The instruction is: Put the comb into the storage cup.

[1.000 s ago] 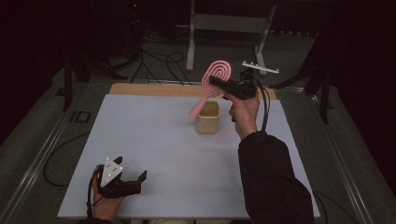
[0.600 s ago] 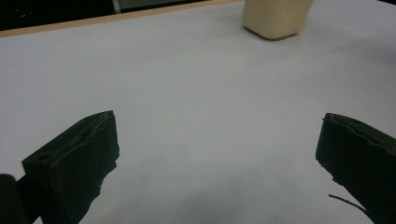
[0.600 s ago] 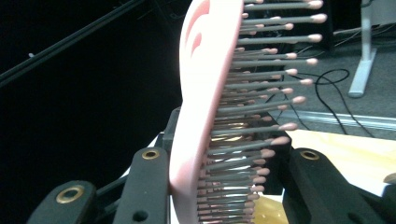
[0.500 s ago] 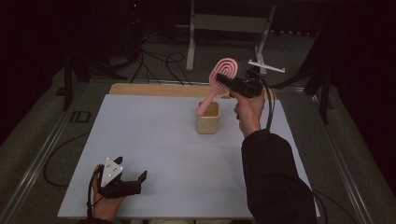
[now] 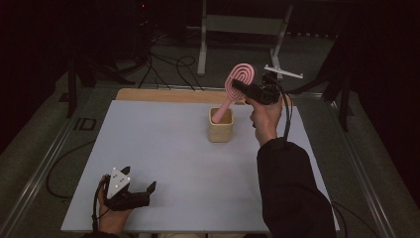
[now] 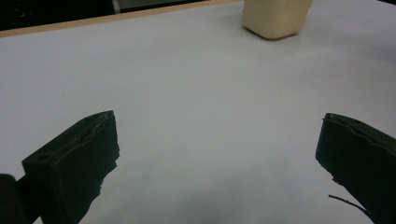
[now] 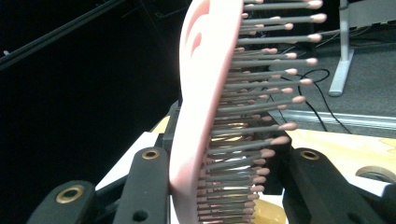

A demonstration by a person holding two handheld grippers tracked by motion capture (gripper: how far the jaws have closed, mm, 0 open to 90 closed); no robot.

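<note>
A: Check item: legible text, labels, brand names, numbers and signs. Report findings.

B: None can be read. The pink hairbrush (image 5: 240, 79) is plain on its back in the high view and along its edge and bristles in the right gripper view. The beige cup (image 5: 221, 130) has plain walls. The white table (image 5: 163, 148) has an unprinted surface.

A: Gripper housings?

B: The left gripper (image 5: 141, 181) and the right gripper (image 5: 237, 84) show black bodies with no readable label.

A: Any doubtful marks?

B: One. A dark mark (image 5: 84, 123) on the grey strip just left of the table resembles two characters. It is too small to read.
</note>
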